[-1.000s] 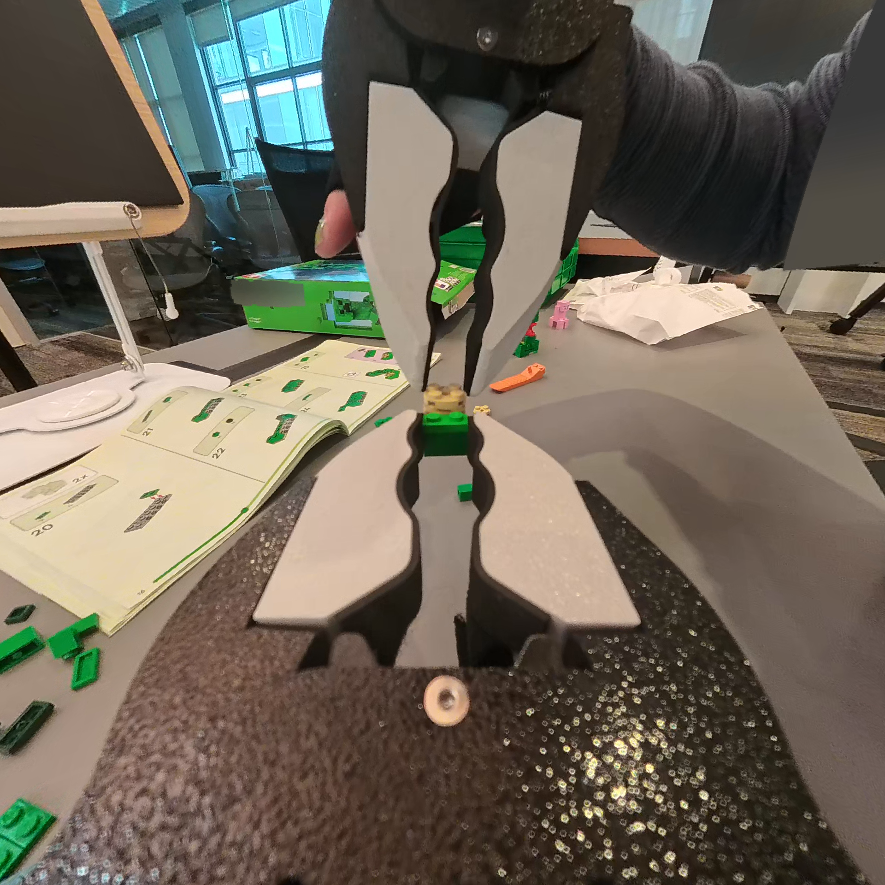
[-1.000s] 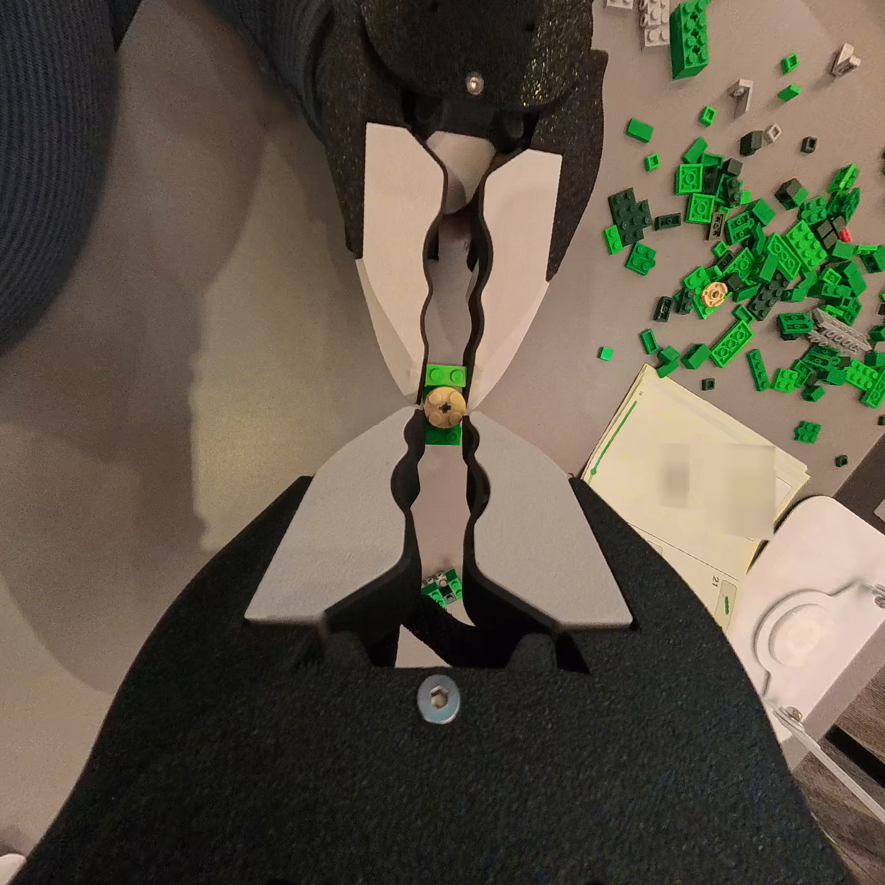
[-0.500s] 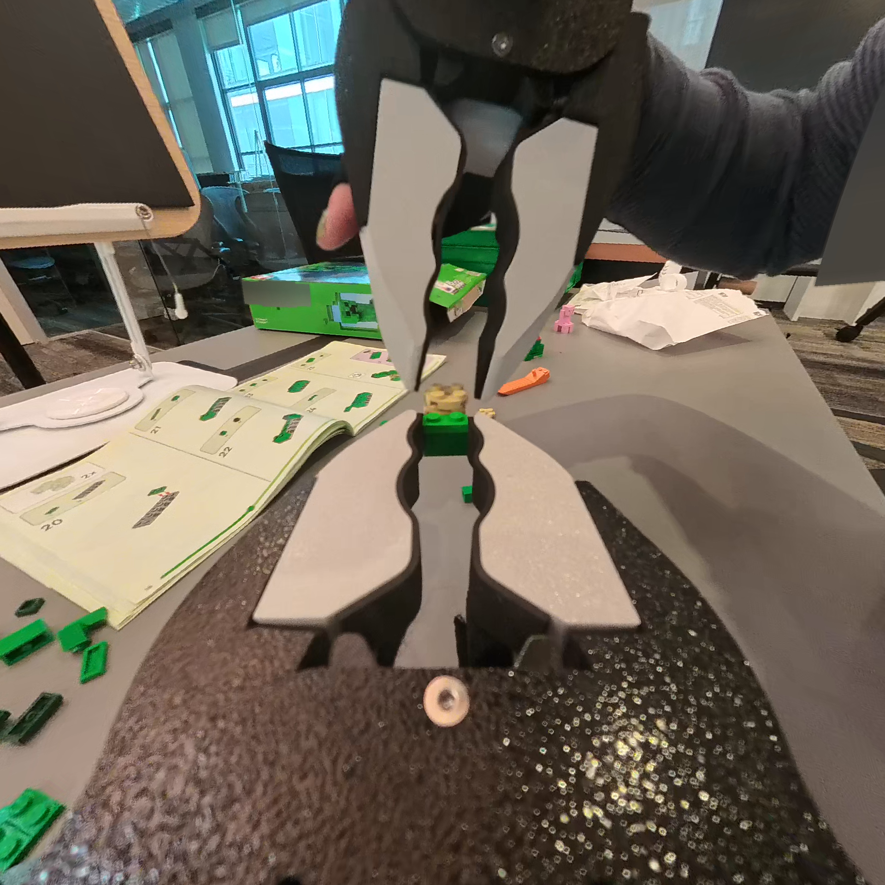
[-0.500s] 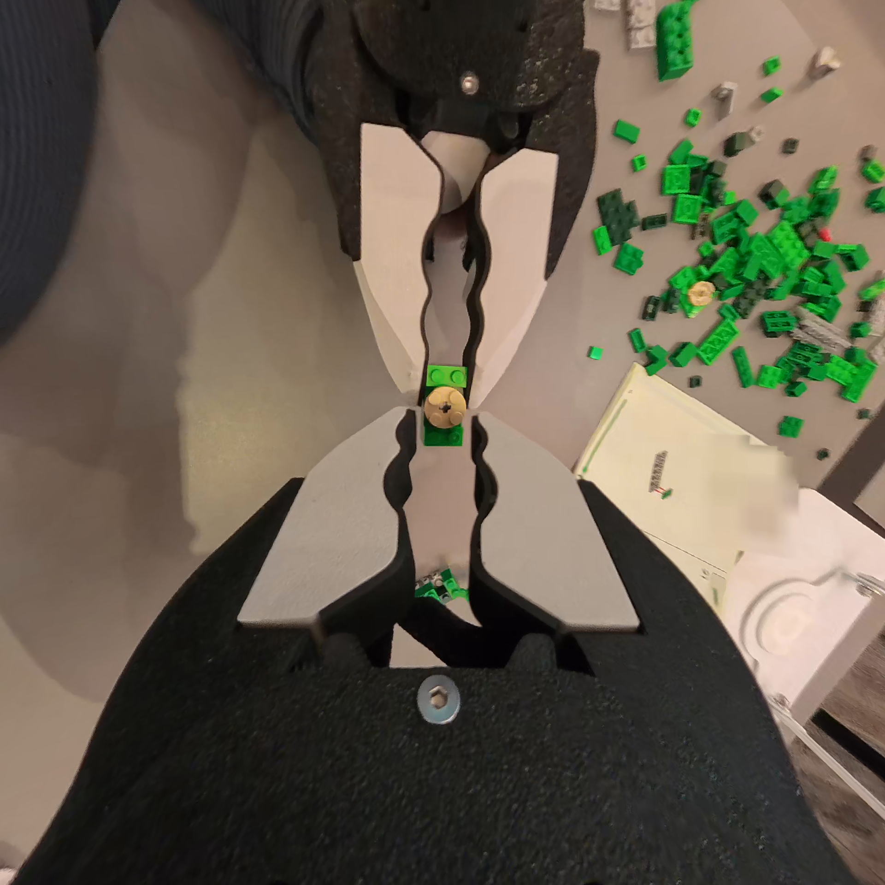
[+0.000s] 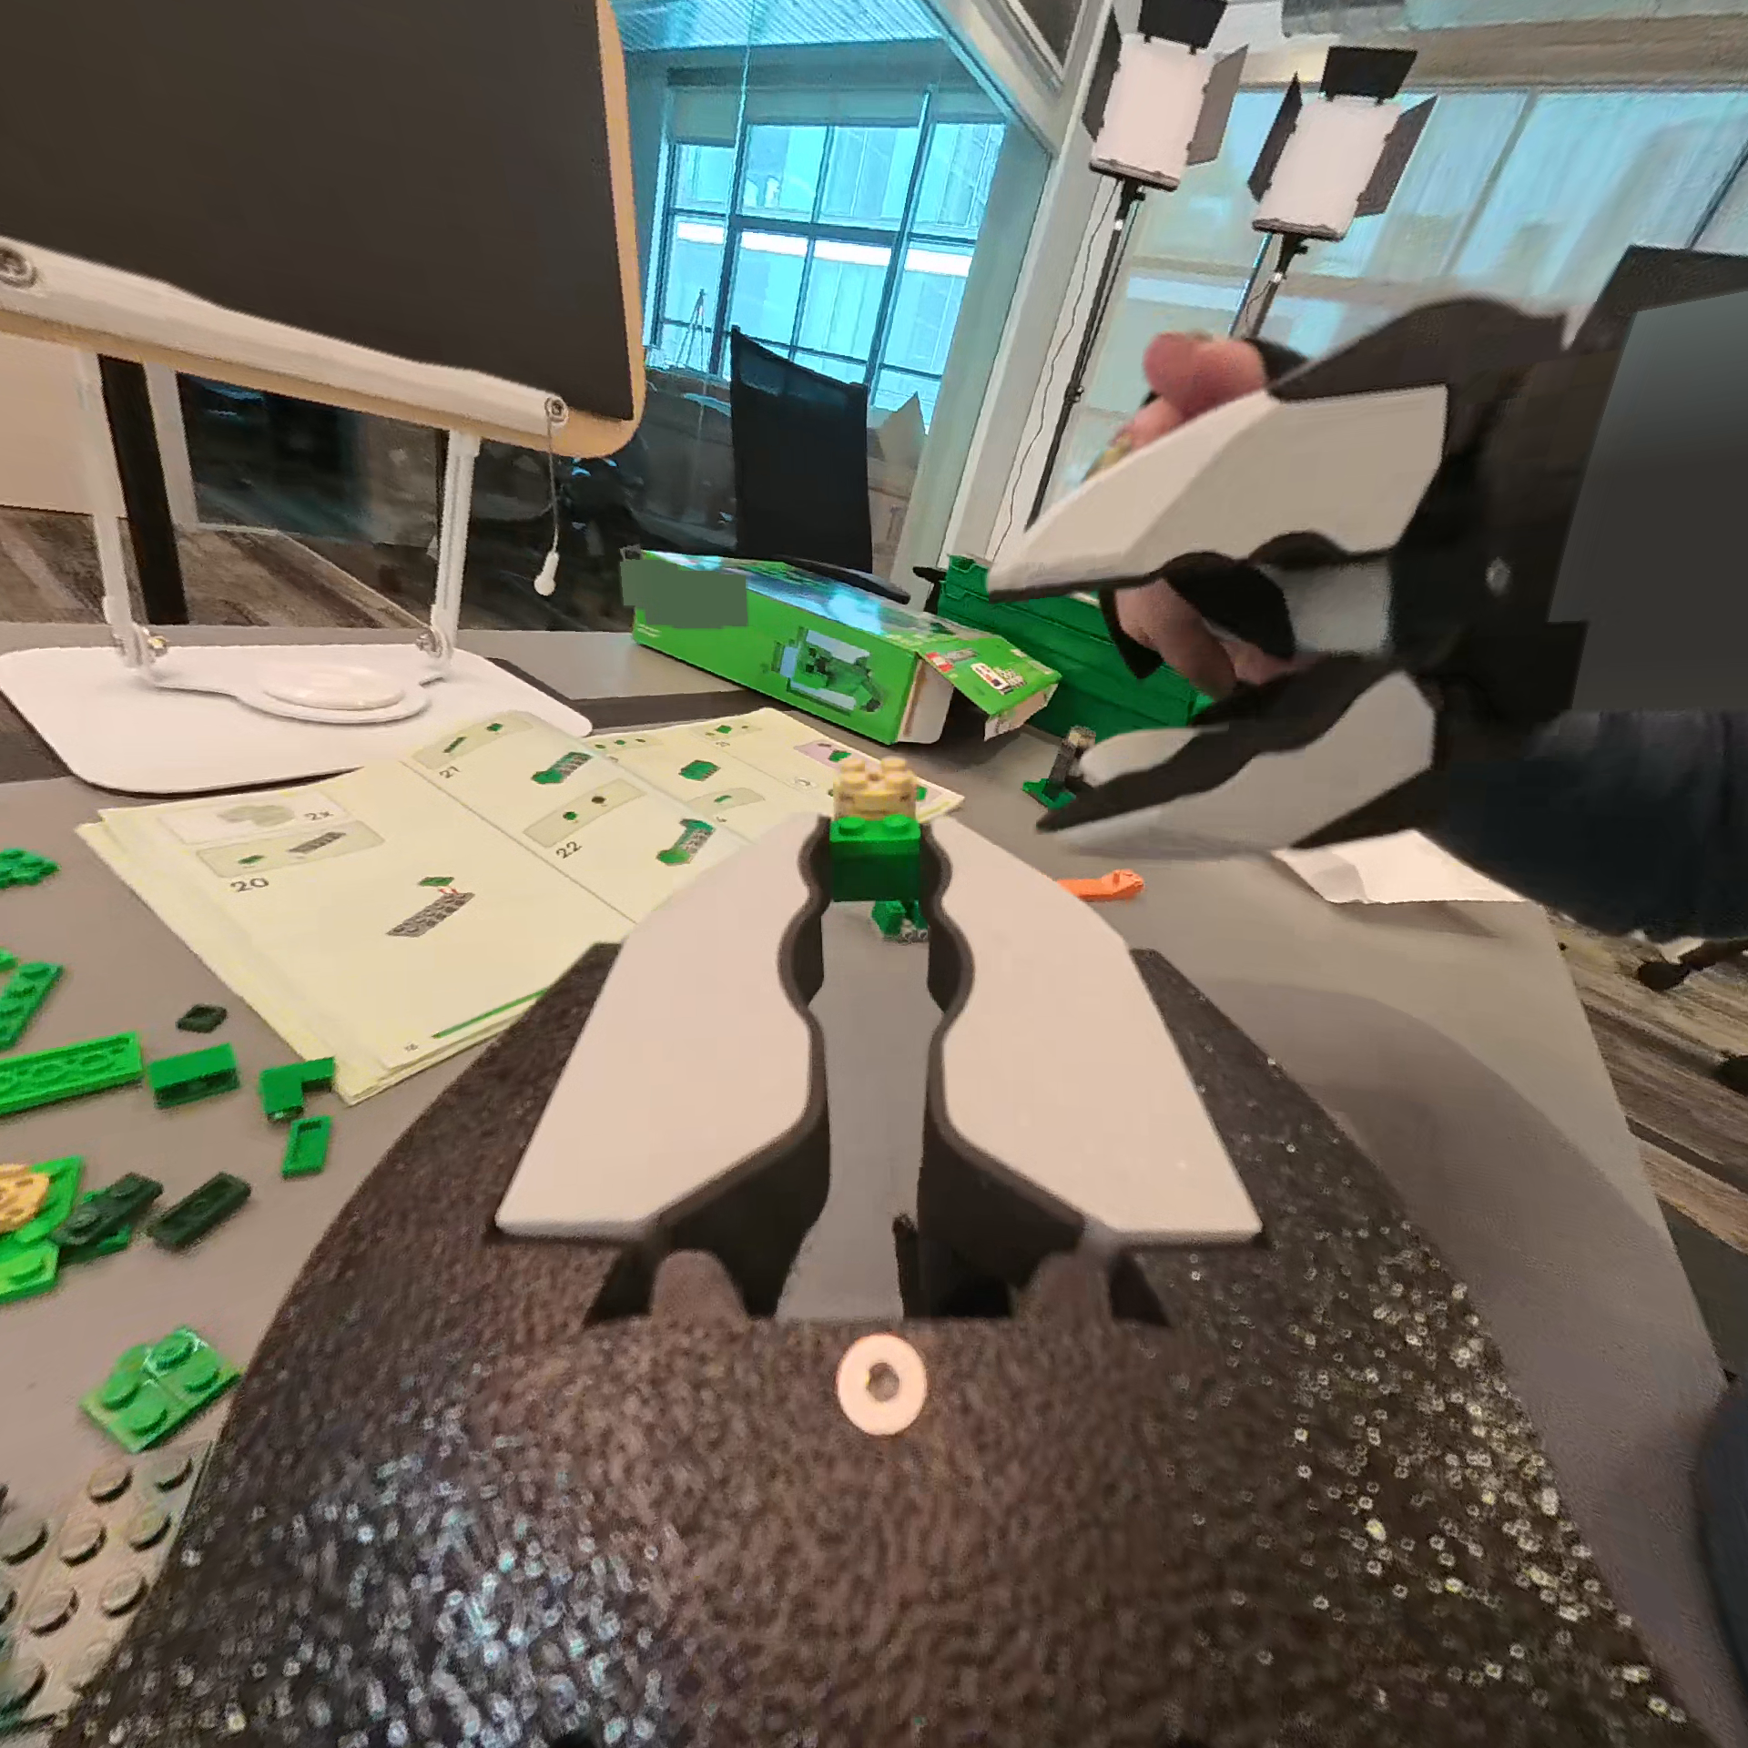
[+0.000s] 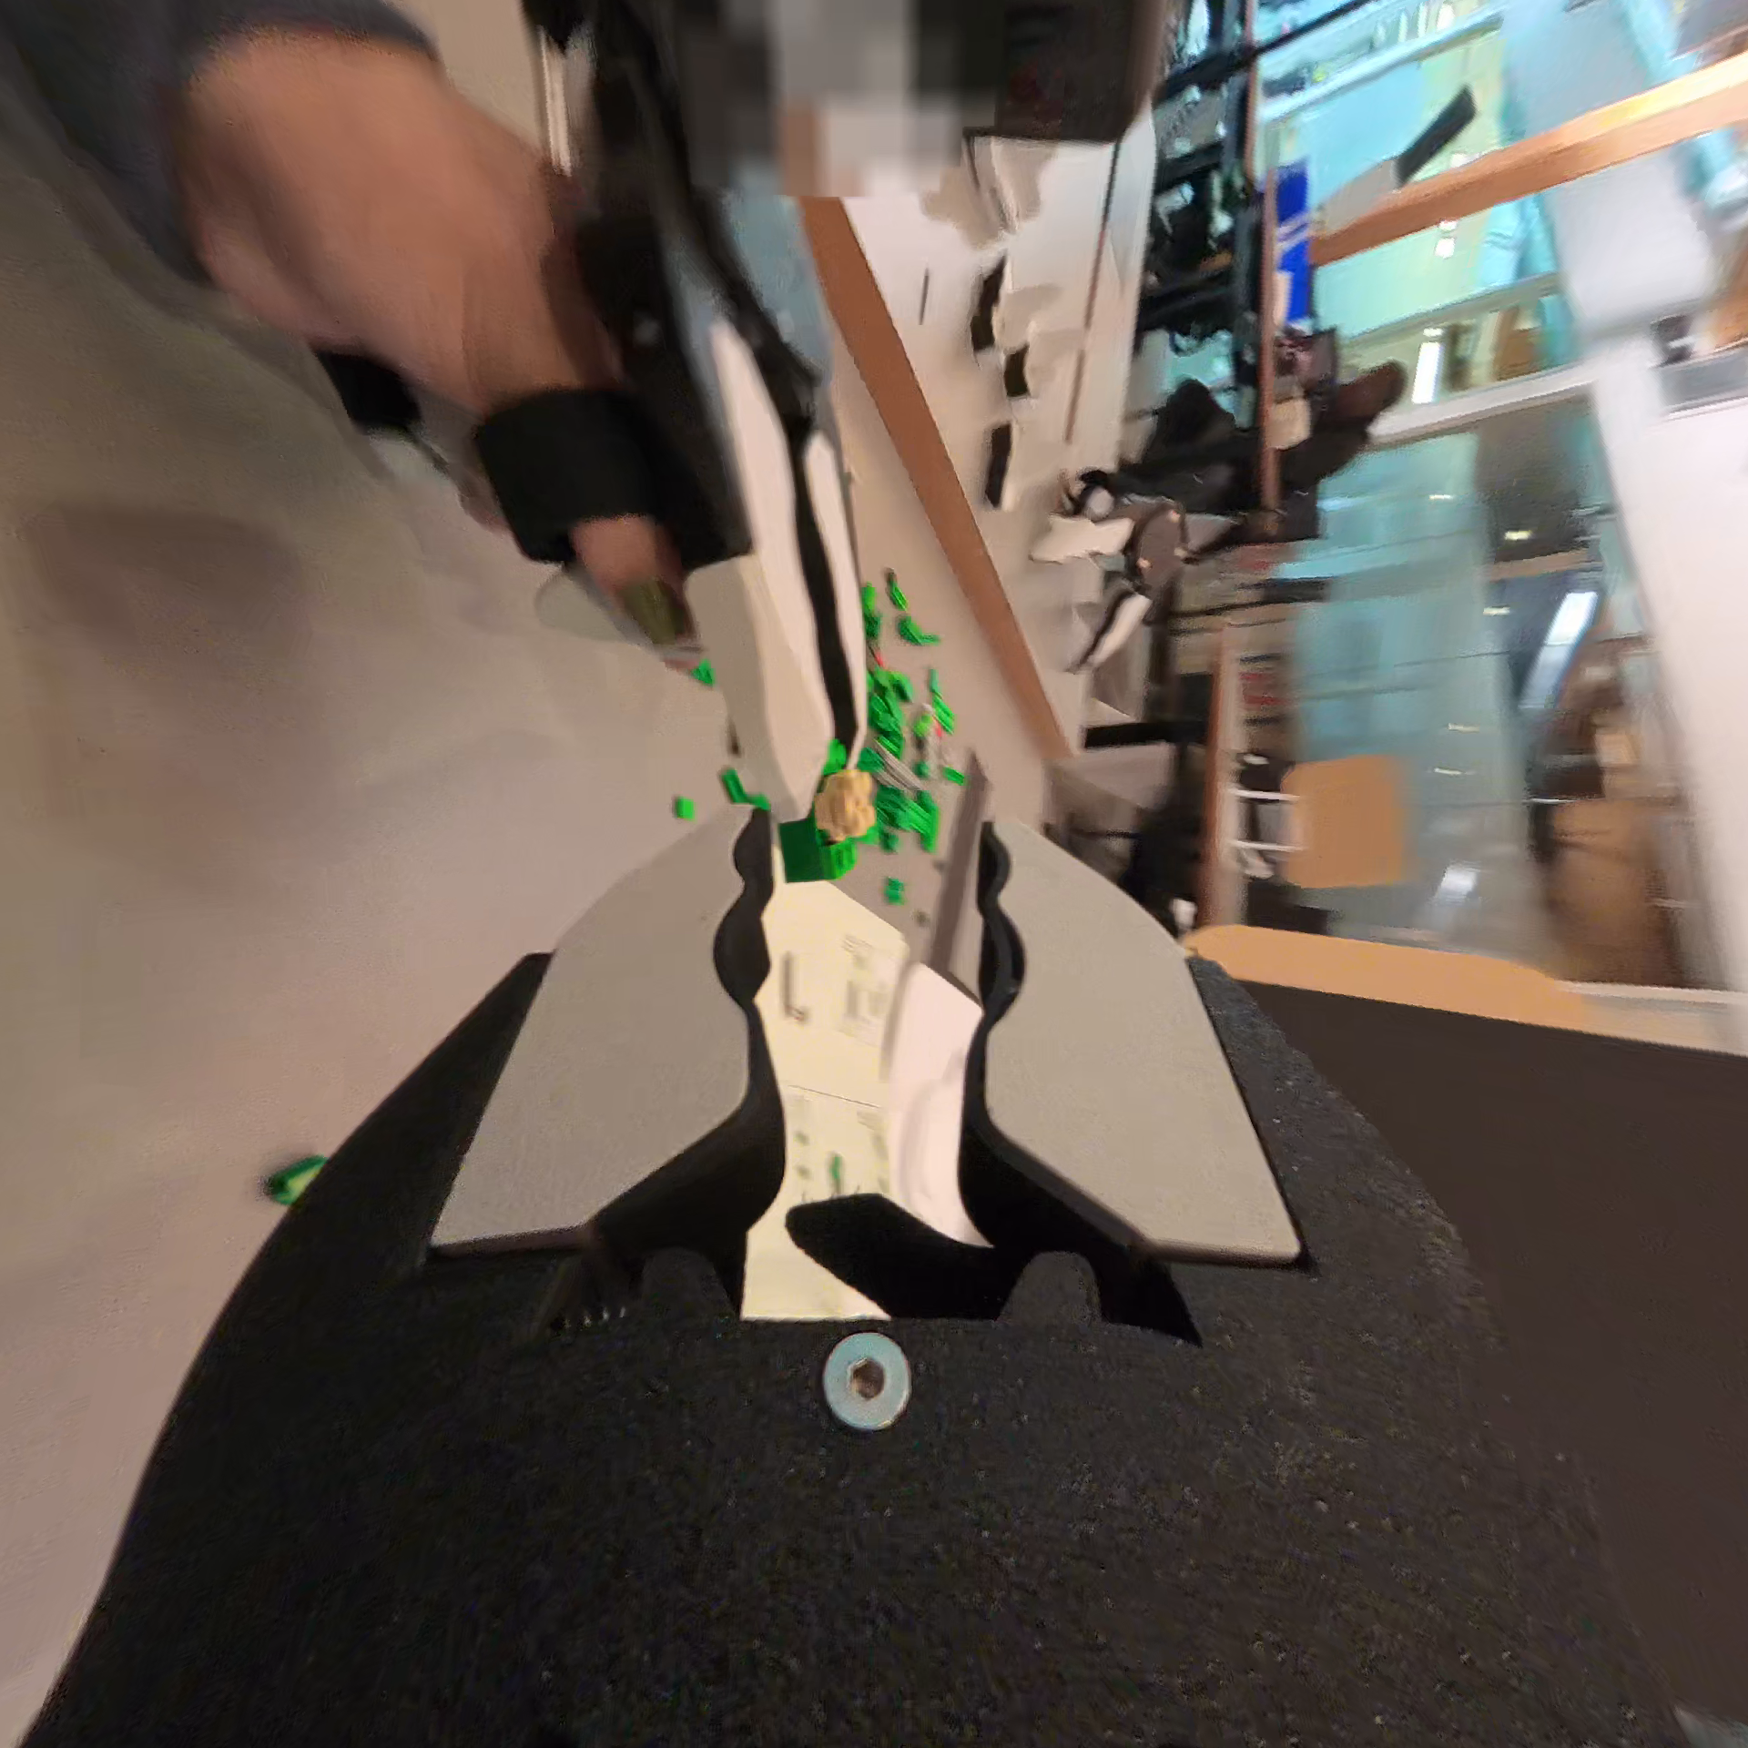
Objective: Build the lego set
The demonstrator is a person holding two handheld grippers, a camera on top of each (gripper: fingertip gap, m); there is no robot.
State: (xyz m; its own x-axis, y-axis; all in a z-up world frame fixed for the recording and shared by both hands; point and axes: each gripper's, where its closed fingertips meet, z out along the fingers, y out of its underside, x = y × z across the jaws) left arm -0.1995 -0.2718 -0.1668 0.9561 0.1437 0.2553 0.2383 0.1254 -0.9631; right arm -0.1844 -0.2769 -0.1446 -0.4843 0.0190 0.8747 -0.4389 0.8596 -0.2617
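My left gripper (image 5: 875, 842) is shut on a small green brick (image 5: 875, 861) and holds it above the grey table. A tan round studded piece (image 5: 875, 785) sits on top of the brick. My right gripper (image 5: 1017, 705) is open and empty, up and to the right of the brick, apart from it. In the blurred right wrist view my right gripper (image 6: 870, 837) stands open. Just beyond it the left gripper's fingers (image 6: 757, 681) hold the green brick (image 6: 813, 851) with the tan piece (image 6: 845, 804).
An open instruction booklet (image 5: 454, 851) lies left of centre. Loose green pieces (image 5: 113, 1088) are scattered at the left, and a grey baseplate (image 5: 57, 1532) lies at the bottom left. A green box (image 5: 832, 653), an orange separator tool (image 5: 1102, 884) and a white stand base (image 5: 236, 700) lie farther back.
My right gripper has opened, let go of the tan piece and swung away up and to the right. The left gripper still holds the green brick, tan piece on top.
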